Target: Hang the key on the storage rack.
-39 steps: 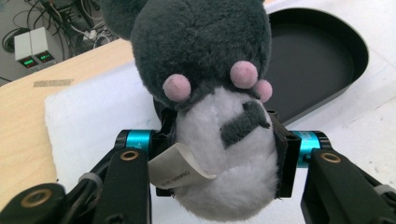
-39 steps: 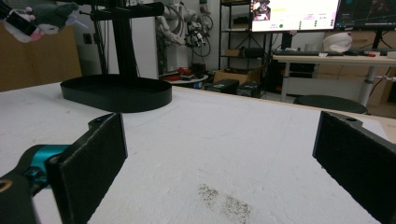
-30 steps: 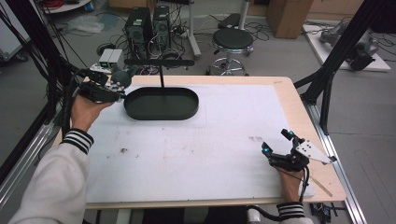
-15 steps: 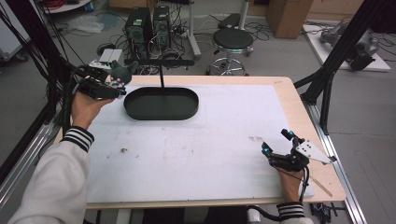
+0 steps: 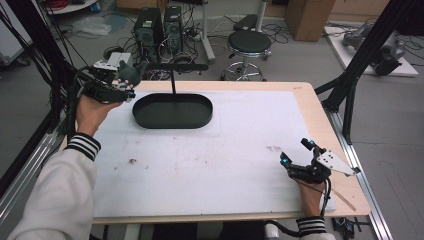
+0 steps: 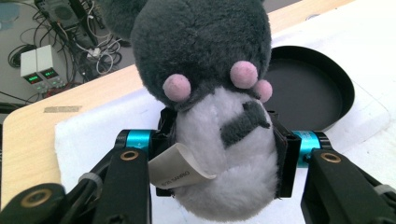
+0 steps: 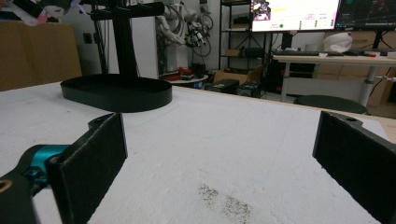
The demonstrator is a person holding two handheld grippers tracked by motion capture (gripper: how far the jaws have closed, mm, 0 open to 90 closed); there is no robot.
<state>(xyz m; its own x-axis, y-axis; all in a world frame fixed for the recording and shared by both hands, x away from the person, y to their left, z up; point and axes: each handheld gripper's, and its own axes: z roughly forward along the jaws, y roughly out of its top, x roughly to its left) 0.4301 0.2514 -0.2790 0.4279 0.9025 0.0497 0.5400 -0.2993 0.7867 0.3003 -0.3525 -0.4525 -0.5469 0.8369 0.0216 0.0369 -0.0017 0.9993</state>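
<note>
The bench (image 5: pixel 310 107) is a pale wooden table, most of its top covered by a white mat (image 5: pixel 220 155) that carries a few dark specks. Toward the far left corner of the mat lies a black oval tray (image 5: pixel 172 111), low-walled and bare inside, with a thin black post rising at its far rim to a short horizontal bar (image 5: pixel 175 66). Just past the tray's left end, above the far left corner of the bench, the left gripper (image 5: pixel 120 85) is held up in the person's left hand (image 5: pixel 92 110), whose white sleeve with a striped cuff comes in from the near left. Its jaws are clamped on a plush toy (image 6: pixel 219 126), grey on top with a white belly, pink dots and a small paper tag; in the left gripper view the pads press into both flanks of the white belly, and the tray lies just behind the toy. Near the near right corner, the right gripper (image 5: pixel 299 154) rests low over the mat, its jaws spread wide with nothing between them.
</note>
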